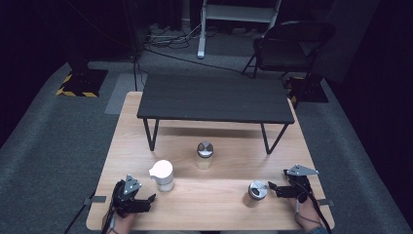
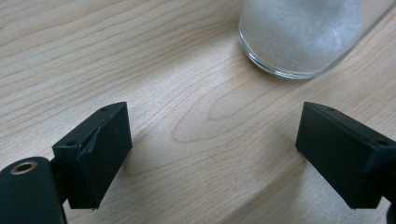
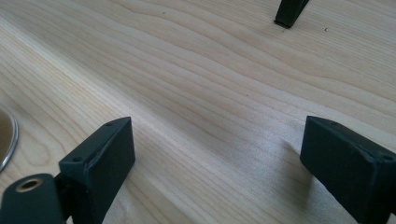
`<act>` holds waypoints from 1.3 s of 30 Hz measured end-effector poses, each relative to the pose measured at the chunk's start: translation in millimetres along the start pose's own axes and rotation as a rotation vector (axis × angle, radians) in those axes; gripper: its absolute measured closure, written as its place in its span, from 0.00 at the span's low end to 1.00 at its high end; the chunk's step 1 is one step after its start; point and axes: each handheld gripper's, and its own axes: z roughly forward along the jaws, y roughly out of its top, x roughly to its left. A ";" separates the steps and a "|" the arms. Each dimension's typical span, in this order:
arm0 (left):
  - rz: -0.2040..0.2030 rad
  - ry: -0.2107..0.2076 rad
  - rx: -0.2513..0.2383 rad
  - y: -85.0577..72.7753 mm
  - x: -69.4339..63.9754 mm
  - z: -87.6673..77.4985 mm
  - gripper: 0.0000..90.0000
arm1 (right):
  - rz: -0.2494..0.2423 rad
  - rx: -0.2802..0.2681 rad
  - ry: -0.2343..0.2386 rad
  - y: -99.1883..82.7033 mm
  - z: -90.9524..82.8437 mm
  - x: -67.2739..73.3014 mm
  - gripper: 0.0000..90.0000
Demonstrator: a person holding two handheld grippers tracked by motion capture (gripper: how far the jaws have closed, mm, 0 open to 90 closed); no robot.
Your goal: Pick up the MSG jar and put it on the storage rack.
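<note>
My left gripper rests near the table's front left corner, jaws open and empty. Just beyond it stands a glass jar with a white spouted lid. In the left gripper view, that gripper stands apart from the jar's base of white grains at the upper right. My right gripper lies at the front right, open and pointing left at a metal-lidded jar. In the right gripper view, that gripper holds nothing, and the jar's rim shows at the left edge.
A second metal-lidded jar stands mid-table. A low black shelf on thin legs spans the back of the wooden table; one leg's foot shows ahead of my right gripper. A folding chair stands on the floor beyond.
</note>
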 end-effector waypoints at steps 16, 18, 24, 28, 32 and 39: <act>-0.037 0.006 -0.237 -19.8 -9.9 -39.9 0.09 | -0.009 0.003 0.004 1.1 1.0 -2.1 0.09; -0.034 0.006 -0.280 -23.3 -11.9 -45.5 0.09 | -0.009 0.003 0.005 1.1 1.0 -2.3 0.09; -0.009 0.008 -0.373 -30.4 -17.2 -55.7 0.09 | -0.010 0.003 0.005 1.2 1.1 -2.4 0.09; -0.010 -0.002 -0.429 -35.1 -18.4 -59.4 0.09 | -0.010 0.003 0.005 1.2 1.1 -2.4 0.09; -0.014 -0.016 -0.460 -36.9 -16.6 -60.5 0.09 | -0.010 0.003 0.005 1.2 1.1 -2.4 0.09; -0.001 -0.052 -0.504 -34.8 -13.5 -58.4 0.08 | -0.014 0.004 0.008 1.1 0.9 -3.0 0.09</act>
